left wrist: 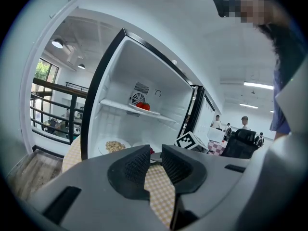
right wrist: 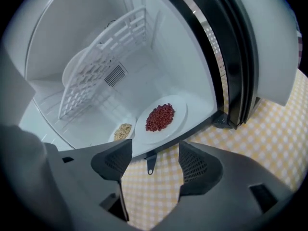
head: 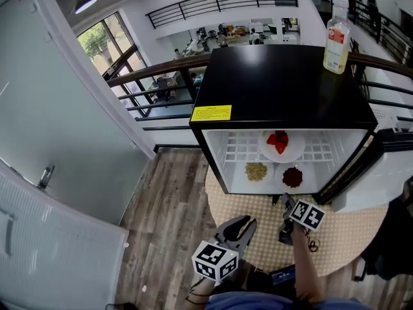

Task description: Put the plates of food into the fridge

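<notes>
Right gripper (right wrist: 154, 154): jaws wide apart, empty, over checked mat (right wrist: 269, 143). Left gripper (left wrist: 155, 154): jaws narrowly parted, empty. Fridge (head: 277, 89), door open. On its floor, plate of red beans (right wrist: 161, 118) at 12 o'clock of right gripper, grain plate (right wrist: 123, 131) at 11 o'clock. Red-fruit plate (head: 281, 144) on wire shelf (head: 242, 148) above.

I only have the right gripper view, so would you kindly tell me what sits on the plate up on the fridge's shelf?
Observer: The head view shows red food, perhaps strawberries, on that plate.
Operator: Thank you. Is anything standing up top?
Observer: Yes, one bottle stands at the far right corner of the fridge top.
Operator: And the other claw?
Observer: The left claw is empty, with its jaws slightly apart.
</notes>
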Demonstrator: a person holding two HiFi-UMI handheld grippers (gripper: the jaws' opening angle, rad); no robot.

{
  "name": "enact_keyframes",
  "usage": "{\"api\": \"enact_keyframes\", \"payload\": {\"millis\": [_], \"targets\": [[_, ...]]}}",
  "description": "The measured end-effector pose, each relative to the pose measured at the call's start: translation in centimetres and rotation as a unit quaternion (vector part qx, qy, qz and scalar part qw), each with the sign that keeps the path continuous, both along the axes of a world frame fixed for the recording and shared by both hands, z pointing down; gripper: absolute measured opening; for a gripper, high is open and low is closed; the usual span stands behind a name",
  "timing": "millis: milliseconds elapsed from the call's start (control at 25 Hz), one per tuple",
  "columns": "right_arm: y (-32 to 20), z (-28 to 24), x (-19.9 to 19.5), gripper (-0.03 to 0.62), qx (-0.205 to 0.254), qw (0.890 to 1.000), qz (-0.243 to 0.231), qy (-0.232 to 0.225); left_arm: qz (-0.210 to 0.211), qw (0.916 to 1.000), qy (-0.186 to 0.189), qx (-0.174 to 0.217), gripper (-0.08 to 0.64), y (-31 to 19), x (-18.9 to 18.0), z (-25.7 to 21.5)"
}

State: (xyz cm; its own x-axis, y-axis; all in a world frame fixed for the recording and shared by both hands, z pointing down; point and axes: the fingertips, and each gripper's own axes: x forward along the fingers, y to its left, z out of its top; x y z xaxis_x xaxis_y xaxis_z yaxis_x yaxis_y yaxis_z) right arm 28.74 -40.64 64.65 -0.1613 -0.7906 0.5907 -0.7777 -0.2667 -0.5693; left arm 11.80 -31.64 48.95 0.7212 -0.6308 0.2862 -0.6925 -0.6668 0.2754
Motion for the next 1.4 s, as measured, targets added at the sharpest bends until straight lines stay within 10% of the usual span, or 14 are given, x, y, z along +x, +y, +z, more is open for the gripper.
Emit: {"api": "enact_keyframes", "payload": {"millis": [440, 640, 800, 1400], "targets": [[5.1, -8.6, -5.2, 0.299, 0.089, 0.991, -0.091, -0.037, 0.016, 0.9996, 0.014, 0.019, 0.084, 1.4, -1.2, -1.6], [8.4, -11.3, -9.2, 0.183, 0.123, 0.984, -0.116, -0.047, 0.023, 0.9992, 0.020, 0.026, 0.084, 2.9, -3.3, -2.1], [10.7, -12.4, -12.6, 0.094, 0.132, 0.982, -0.122, -0.047, 0.021, 0.9990, 0.025, 0.030, 0.084, 4.2, -6.1, -2.5], [20.1, -14.0, -25.8, 0.066, 0.140, 0.978, -0.147, -0.052, 0.020, 0.9984, 0.040, 0.034, 0.084, 12.6, -18.7, -2.5]]}}
